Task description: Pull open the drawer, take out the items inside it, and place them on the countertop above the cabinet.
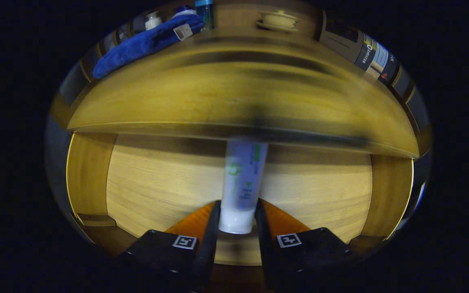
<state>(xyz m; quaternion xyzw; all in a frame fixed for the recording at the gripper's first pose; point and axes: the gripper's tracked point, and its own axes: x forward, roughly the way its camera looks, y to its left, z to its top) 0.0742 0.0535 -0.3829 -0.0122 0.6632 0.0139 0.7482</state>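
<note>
A white tube [242, 183] with green and blue print stands between my fingers, cap end toward me, and my gripper [236, 221] is shut on its lower part. Below and around it lies the open wooden drawer [157, 183], whose floor looks bare. The tube's far end reaches up to the front edge of the wooden countertop [238, 93] above the cabinet. The picture is smeared by motion.
On the countertop's far left lies a blue towel [147, 40], with a small white bottle [153, 20] and a blue bottle [204, 11] behind it. A cream lidded bowl [278, 20] stands at the back. Dark boxes [364, 53] sit at the far right.
</note>
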